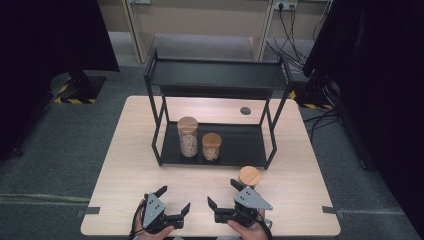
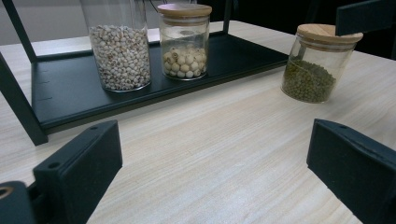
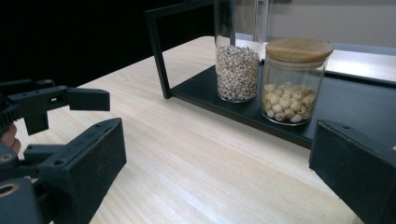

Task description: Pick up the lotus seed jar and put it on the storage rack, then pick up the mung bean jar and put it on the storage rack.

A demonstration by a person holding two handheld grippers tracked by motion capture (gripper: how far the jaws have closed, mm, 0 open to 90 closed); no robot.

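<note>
High view: the green-bean jar is seen upright on the table, off the rack, near the front right corner of the rack's lower shelf. It stands just beyond the right gripper, slightly to that gripper's right, so the right hand is judged the nearer one; the left gripper lies well apart, toward the table's near edge. Both claws are held apart, clamped on nothing. A forward reach, angled a little right, is judged to be what the coming move needs.

Left gripper view: the jar's green contents and wooden lid are shown. Right gripper view: the tall jar and short jar on the shelf are seen instead.
</note>
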